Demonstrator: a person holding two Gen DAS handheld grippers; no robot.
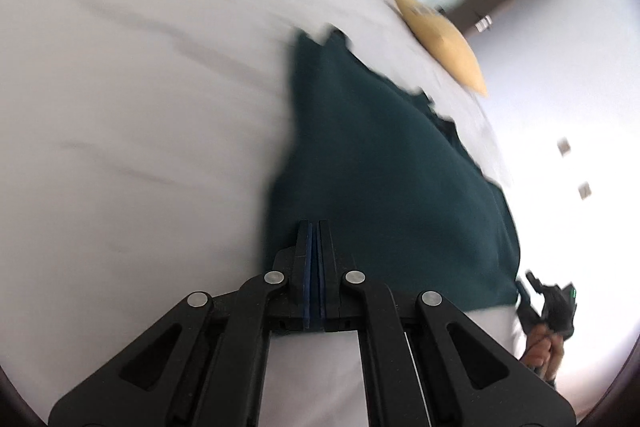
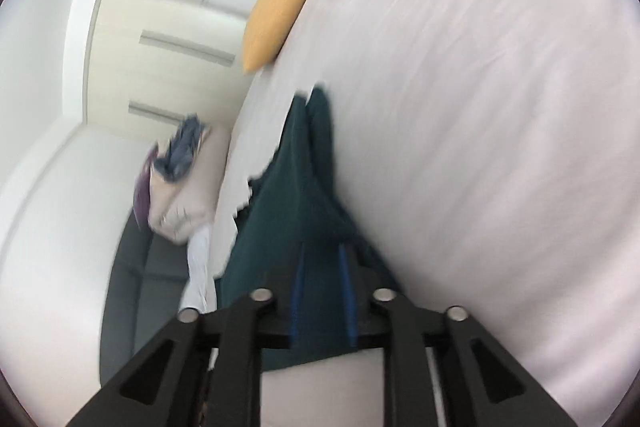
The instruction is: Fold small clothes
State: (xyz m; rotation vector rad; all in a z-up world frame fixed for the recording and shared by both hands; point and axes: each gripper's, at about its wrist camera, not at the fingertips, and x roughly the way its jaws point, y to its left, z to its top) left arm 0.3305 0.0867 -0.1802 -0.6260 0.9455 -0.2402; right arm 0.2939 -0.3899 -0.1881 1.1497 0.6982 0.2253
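A dark green garment (image 1: 392, 163) lies stretched out on the white bed sheet (image 1: 140, 107). My left gripper (image 1: 316, 227) is shut, its blue pads pinched on the garment's near edge. The other gripper (image 1: 554, 301), held in a person's hand (image 1: 540, 351), is at the garment's lower right corner. In the right wrist view the same garment (image 2: 304, 195) runs away from me in a long fold. My right gripper (image 2: 322, 251) has its blue pads apart, with the cloth lying loose between them. The picture is blurred.
A yellow cushion (image 1: 440, 39) (image 2: 278, 15) rests at the far edge of the bed. Beside the bed a pale bag (image 2: 180, 183) holds blue and purple clothes, on a grey seat (image 2: 136, 287). Walls and a doorway stand beyond.
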